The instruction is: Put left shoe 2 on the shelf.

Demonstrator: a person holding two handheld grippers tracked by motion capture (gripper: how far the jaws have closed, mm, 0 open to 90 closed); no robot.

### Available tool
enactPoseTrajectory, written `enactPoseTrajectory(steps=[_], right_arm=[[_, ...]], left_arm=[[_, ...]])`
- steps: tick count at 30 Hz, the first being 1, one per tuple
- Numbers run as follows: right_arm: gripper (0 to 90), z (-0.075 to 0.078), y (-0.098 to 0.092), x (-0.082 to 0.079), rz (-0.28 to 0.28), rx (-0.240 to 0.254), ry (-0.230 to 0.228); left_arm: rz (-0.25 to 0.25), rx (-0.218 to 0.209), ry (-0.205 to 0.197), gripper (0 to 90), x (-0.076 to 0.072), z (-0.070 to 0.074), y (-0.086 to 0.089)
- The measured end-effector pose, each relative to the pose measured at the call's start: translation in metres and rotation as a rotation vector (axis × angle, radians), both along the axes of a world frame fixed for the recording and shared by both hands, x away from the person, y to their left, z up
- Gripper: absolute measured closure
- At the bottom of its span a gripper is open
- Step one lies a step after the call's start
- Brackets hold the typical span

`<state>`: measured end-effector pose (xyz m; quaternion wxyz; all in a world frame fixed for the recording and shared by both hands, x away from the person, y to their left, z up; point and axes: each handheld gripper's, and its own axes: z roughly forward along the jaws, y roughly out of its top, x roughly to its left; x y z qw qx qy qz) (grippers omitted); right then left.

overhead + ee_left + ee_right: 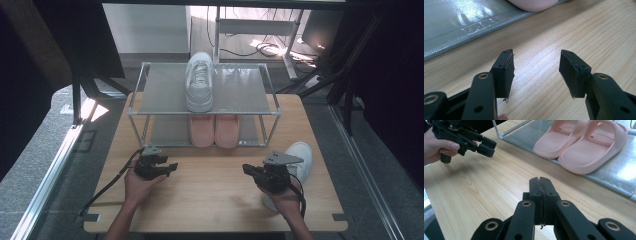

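Observation:
My left gripper (pixel 172 166) (pixel 537 53) hovers over the wooden table (pixel 210 190) at front left, jaws open with bare wood between them. Its open jaws also show far off in the right gripper view (pixel 487 146). My right gripper (pixel 245 169) (pixel 540 180) sits at front right, pads pressed together and holding nothing. A white sneaker (pixel 199 82) stands on the top shelf of a metal shoe rack (pixel 240 90). A pair of pink slippers (pixel 214 131) (pixel 579 145) rests on the lower shelf. Another white sneaker (pixel 301 157) lies on the table just behind my right hand.
The rack's grey lower shelf mat (pixel 461 25) lies just ahead of the left gripper, with a pink slipper toe (pixel 534 5) at its edge. Bare wood stretches between the two hands. Frame posts and cables stand beyond the table.

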<state>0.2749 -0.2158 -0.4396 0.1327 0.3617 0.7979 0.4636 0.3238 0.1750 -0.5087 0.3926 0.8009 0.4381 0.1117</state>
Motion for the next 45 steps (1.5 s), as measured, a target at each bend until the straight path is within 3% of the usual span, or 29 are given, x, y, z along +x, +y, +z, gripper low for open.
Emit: enactPoseTrajectory(steps=[19,45], right_arm=[[89.8,-0.007,-0.003,-0.009,0.006,-0.031,0.025],[90.0,-0.024,-0.023,-0.029,-0.024,-0.136,0.064]], left_arm=[[-0.001,0.0,0.0,46.5,0.0,-0.001,0.0],[-0.006,0.005,0.001,46.5,0.0,-0.001,-0.001]])
